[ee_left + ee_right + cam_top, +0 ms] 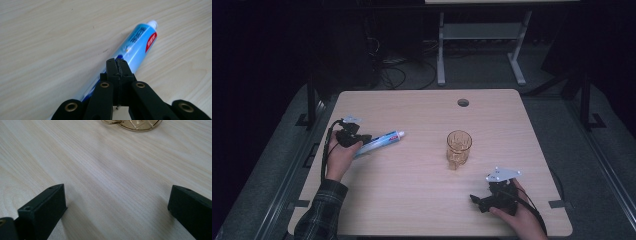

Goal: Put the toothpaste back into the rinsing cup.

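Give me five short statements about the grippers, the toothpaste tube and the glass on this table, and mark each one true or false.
1. The left gripper has its jaws shut on the toothpaste tube. True.
2. The tube stands upright inside the amber glass. False: it lies on the table, well apart from the glass.
3. The right gripper has its jaws spread wide with bare tabletop between them. True.
4. The glass lies tipped on its side. False: it stands upright, mouth up.
5. The tube's white cap points away from the left gripper. True.
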